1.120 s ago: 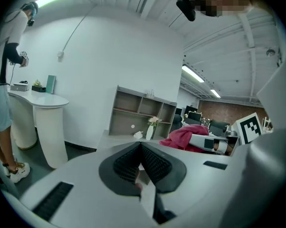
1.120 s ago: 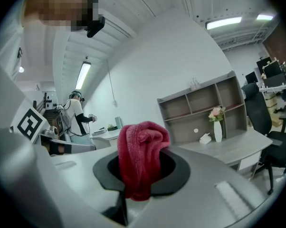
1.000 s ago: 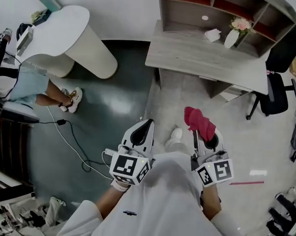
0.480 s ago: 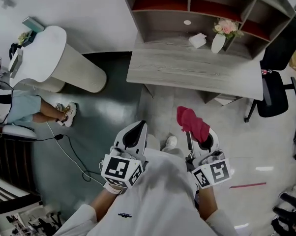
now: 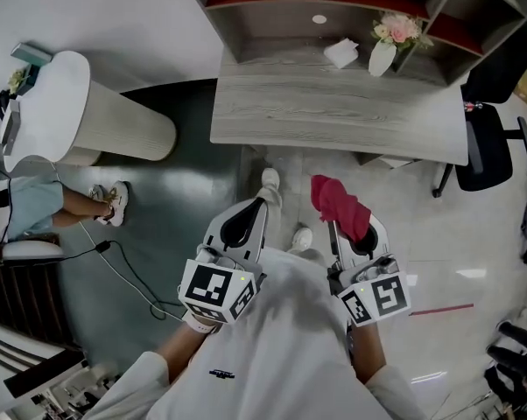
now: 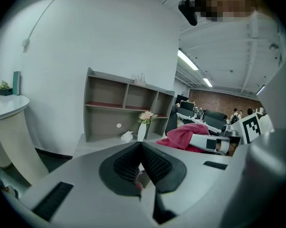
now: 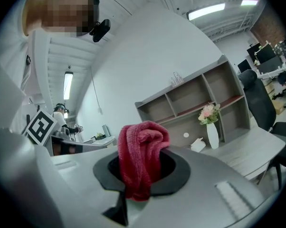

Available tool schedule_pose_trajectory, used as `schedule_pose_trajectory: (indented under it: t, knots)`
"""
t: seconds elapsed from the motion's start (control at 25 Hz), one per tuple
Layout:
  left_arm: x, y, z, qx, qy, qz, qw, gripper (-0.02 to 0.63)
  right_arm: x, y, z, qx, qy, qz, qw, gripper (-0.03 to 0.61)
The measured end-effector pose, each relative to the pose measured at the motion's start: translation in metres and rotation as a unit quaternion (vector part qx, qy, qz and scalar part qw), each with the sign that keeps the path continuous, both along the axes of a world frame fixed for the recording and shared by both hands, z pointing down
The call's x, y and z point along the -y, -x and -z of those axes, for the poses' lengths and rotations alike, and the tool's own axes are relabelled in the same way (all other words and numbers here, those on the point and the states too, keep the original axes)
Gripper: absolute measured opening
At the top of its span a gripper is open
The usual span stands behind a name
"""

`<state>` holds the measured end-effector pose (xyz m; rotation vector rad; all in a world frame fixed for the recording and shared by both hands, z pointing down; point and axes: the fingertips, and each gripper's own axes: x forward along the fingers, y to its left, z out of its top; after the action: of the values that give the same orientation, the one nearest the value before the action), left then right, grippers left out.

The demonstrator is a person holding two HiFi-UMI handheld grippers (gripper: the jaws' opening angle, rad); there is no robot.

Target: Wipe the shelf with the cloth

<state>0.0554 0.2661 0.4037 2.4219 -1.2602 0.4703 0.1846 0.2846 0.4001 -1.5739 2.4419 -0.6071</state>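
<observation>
My right gripper point(image 5: 346, 227) is shut on a red cloth point(image 5: 337, 203), which bunches up out of its jaws; the right gripper view shows the cloth point(image 7: 140, 158) folded over the black pads. My left gripper point(image 5: 258, 206) is shut with nothing in it, its ribbed pads point(image 6: 152, 163) pressed together. Both are held in front of my body above the floor, short of the desk. The grey shelf unit point(image 5: 272, 11) with red-lined upper compartments stands at the back of the wooden desk point(image 5: 333, 112). It also shows in the right gripper view, where the shelf point(image 7: 195, 99) is ahead and to the right.
A white vase of pink flowers point(image 5: 388, 45) and a crumpled white tissue point(image 5: 340, 53) sit in the shelf's lower bay. A black office chair point(image 5: 489, 151) stands right of the desk. A white round table point(image 5: 49, 103), a seated person point(image 5: 36, 201) and floor cables point(image 5: 123, 252) are at the left.
The desk and shelf have come nearer and lower in the head view as I step forward. Both grippers keep their pose, the right one holding the cloth throughout.
</observation>
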Motion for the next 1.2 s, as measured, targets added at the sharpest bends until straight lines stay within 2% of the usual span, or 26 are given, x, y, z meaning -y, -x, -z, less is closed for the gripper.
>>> schedule_pose_trajectory:
  t: [0.16, 0.32, 0.48, 0.68, 0.96, 1.2]
  knots:
    - [0.045, 0.017, 0.001, -0.014, -0.004, 0.005, 0.9999, 0.006, 0.044, 0.016, 0.005, -0.014, -0.003, 0.001, 1.000, 0.074]
    - [0.101, 0.038, 0.018, -0.025, -0.041, 0.024, 0.9986, 0.006, 0.102, 0.031, 0.014, -0.033, -0.003, -0.006, 0.999, 0.074]
    - [0.159, 0.065, 0.027, -0.053, -0.036, 0.025, 0.9976, 0.006, 0.158, 0.063, 0.037, -0.041, -0.021, -0.009, 0.999, 0.074]
    - [0.227, 0.079, 0.043, -0.073, -0.055, 0.009, 0.9958, 0.006, 0.217, 0.090, 0.052, -0.072, -0.043, -0.009, 0.996, 0.074]
    - [0.285, 0.108, 0.031, -0.088, -0.052, -0.013, 0.9947, 0.006, 0.279, 0.121, 0.049, -0.074, -0.052, -0.040, 0.995, 0.075]
    - [0.302, 0.109, 0.022, -0.094, -0.033, -0.032, 0.9945, 0.006, 0.292, 0.129, 0.049, -0.094, -0.051, -0.053, 0.993, 0.075]
